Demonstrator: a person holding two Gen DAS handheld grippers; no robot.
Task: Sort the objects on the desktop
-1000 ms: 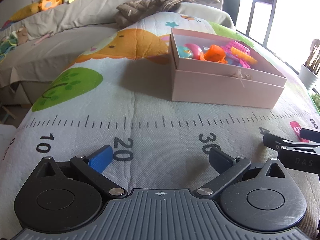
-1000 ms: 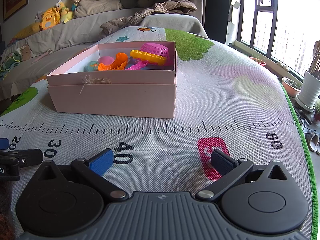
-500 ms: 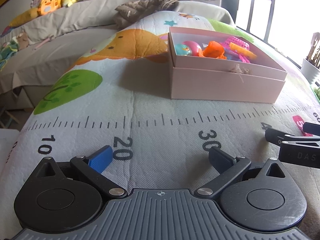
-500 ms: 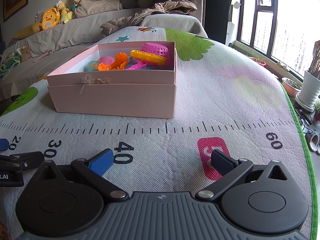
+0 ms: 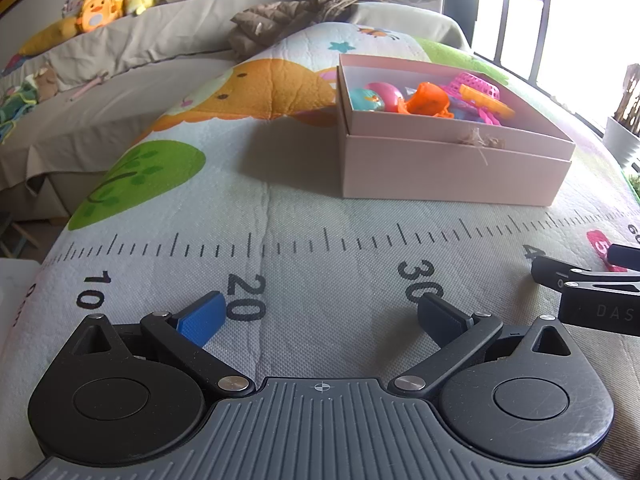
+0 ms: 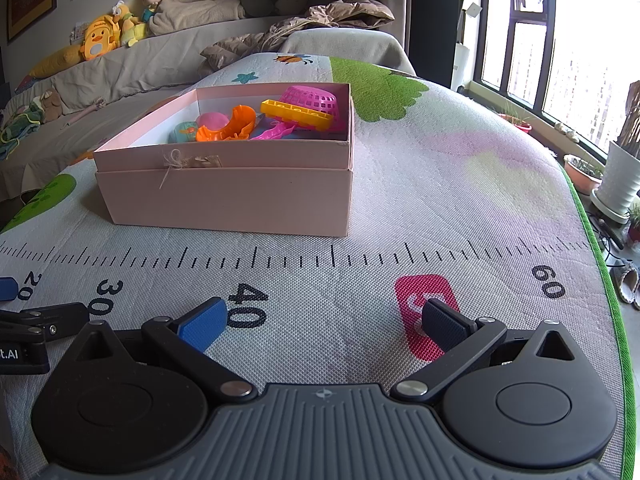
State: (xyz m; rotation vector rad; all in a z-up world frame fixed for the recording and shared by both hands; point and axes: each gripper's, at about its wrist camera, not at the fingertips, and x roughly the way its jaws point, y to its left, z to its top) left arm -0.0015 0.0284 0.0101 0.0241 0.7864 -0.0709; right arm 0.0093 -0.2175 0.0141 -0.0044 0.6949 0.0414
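Note:
A pink cardboard box (image 5: 452,172) (image 6: 232,196) stands on the ruler-printed play mat. Inside lie several plastic toys: an orange piece (image 5: 430,98) (image 6: 228,128), a pink mesh basket (image 6: 316,102), a yellow bar (image 6: 296,114), a teal and pink ball (image 5: 366,98). My left gripper (image 5: 320,316) rests low near the mat's front edge by the 20 and 30 marks, open and empty. My right gripper (image 6: 324,324) sits beside it near the 40 mark, also open and empty. Both are well short of the box.
The play mat (image 6: 440,184) covers a rounded surface that drops off at the left and right edges. A grey sofa (image 5: 140,44) with plush toys and a brown blanket lies behind. Potted plants (image 6: 618,176) stand by the window at right.
The left wrist view has shifted slightly, so the box sits a little lower and nearer the centre. The right gripper has barely moved. Both stay open.

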